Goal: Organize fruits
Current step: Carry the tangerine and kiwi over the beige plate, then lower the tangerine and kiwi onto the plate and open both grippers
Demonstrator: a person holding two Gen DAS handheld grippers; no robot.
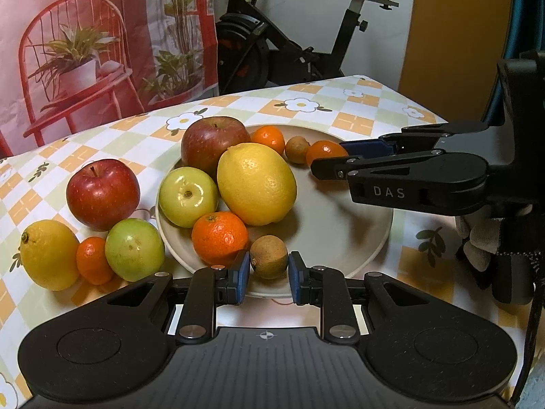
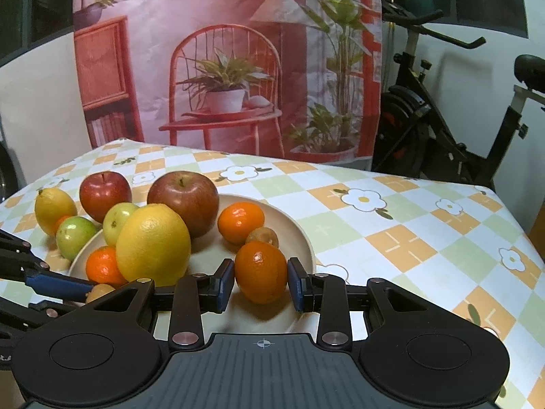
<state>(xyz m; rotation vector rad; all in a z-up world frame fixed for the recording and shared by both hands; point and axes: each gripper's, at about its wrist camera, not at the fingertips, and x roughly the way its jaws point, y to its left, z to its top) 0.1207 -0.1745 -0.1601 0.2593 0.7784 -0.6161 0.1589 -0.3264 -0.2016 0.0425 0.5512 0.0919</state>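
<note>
Both grippers are over the plate [image 1: 357,238], the landmark here, each closed on one fruit. The left gripper [image 1: 269,274] has its blue pads [image 1: 242,274] clamped on a small brown fruit [image 1: 269,255] at the plate's near rim, just beside a tangerine [image 1: 219,237] and in front of the big lemon [image 1: 256,184]. The right gripper [image 2: 261,281] is clamped on an orange [image 2: 260,271] on the plate's opposite side, near a second brown fruit [image 2: 263,237]. Both seem to be setting fruit down in the plate, so the good way is to lower each until it rests on the plate's floor, spread the pads only then, and draw straight back so neither round fruit rolls into its neighbours. Four fruits wait on the tablecloth [image 1: 340,102] beside the plate: a red apple [image 1: 102,192], a green apple [image 1: 134,248], a small tangerine [image 1: 93,260] and a lemon [image 1: 49,254]. The left gripper tilts steeply down at the rim; the right reaches in flatter, from the side.
</note>
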